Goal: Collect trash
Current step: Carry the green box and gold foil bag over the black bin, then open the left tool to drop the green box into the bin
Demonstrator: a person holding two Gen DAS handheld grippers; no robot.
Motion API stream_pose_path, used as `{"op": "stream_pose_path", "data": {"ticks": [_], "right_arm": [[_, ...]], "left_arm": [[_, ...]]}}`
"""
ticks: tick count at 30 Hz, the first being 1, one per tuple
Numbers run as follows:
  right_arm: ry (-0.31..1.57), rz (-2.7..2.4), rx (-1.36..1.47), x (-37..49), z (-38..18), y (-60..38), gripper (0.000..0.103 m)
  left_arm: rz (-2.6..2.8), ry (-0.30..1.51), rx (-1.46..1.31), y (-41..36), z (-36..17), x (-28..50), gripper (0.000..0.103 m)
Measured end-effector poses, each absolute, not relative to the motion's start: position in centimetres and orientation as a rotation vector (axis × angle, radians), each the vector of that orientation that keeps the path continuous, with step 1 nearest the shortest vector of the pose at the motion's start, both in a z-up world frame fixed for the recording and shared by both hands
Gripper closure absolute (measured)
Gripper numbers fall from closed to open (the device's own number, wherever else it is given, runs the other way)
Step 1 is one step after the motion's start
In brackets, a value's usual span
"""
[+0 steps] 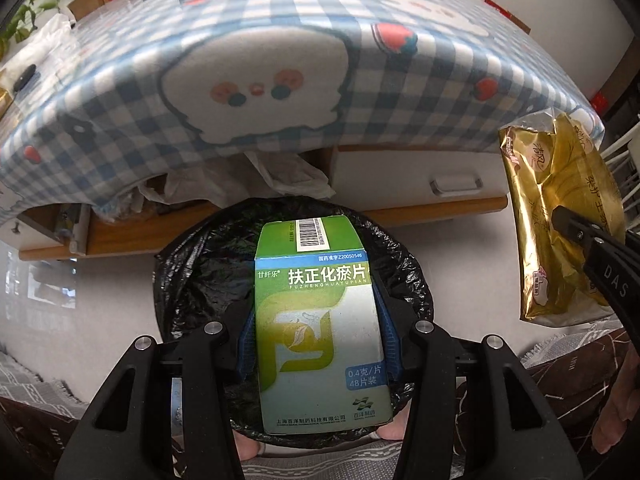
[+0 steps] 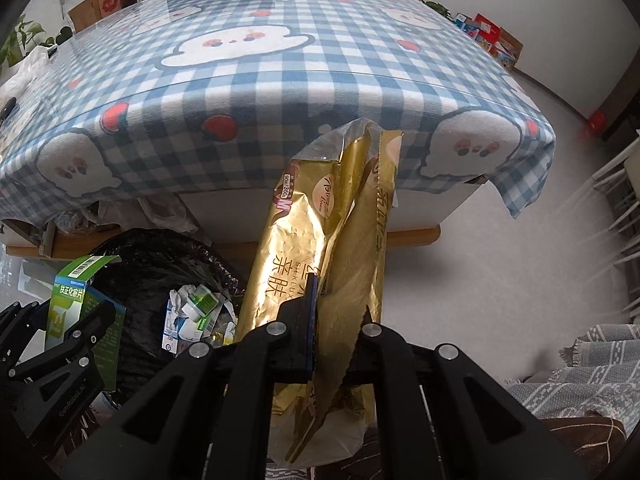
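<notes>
1. The left gripper (image 1: 318, 336) is clamped on a green and white cardboard medicine box (image 1: 320, 328); its blue-padded fingers (image 1: 249, 340) press the box's two long sides.
2. The box stands upright in the left wrist view, barcode flap at the top, directly above the round bin lined with a crinkled black plastic bag (image 1: 192, 264).
3. From the right wrist view, the same box (image 2: 80, 304) and left gripper (image 2: 86, 326) sit at the bin's left rim, over the black liner (image 2: 160, 264).
4. Inside the bin lie crumpled white and green cartons (image 2: 196, 312), piled against its right side.
5. The right gripper (image 2: 332, 332) is closed on a shiny gold foil wrapper (image 2: 304, 240), pinching it near the lower end so that the torn clear top rises upward.
6. In the left wrist view, that wrapper (image 1: 560, 220) hangs to the right of the bin, apart from its rim, with the right gripper's black finger (image 1: 576, 228) across it.
7. Behind both stands a table draped in a blue and white checked cloth with cartoon faces (image 2: 280, 80); a white drawer front with a metal handle (image 1: 456, 184) shows beneath its edge.
8. Pale floor (image 2: 500, 272) lies around the bin, and a grey patterned rug (image 2: 592, 360) borders the lower right.
</notes>
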State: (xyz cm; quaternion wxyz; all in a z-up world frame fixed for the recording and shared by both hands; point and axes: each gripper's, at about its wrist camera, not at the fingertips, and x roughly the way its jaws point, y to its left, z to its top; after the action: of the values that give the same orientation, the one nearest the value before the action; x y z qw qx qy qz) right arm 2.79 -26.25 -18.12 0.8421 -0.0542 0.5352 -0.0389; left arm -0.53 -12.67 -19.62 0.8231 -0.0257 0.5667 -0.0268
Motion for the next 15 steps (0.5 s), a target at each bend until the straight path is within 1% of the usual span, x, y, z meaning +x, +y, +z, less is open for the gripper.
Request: {"op": "stream_pose_path", "data": {"ticks": [8,10,12,14,15], "right_arm": [[1.155,-0.096,-0.113,3.3,-19.5,-26.6,0.098],[1.154,-0.098,-0.112,3.4,-19.7,-26.6,0.098],[1.154,-0.099,-0.108,3.4,-19.7,-26.6,0.097],[1.148,-0.096,-0.109,3.3,-19.5,-26.4,0.098],[1.146,-0.094,-0.111,3.3,-19.4,-26.3,0.097]], "left_arm": [[-0.066,1.197,-0.056,-13.3,-20.4,0.0,0.053],[-0.066,1.187,-0.056,-13.2,-20.2,0.0,0.048],[-0.060,1.165,-0.055,-13.1,-20.0,-0.1,0.036],[-0.060,1.151,-0.061,-12.9,-19.7,-0.2,0.033],[-0.058,1.147,-0.063,-12.7,-19.5,-0.2,0.028]]}}
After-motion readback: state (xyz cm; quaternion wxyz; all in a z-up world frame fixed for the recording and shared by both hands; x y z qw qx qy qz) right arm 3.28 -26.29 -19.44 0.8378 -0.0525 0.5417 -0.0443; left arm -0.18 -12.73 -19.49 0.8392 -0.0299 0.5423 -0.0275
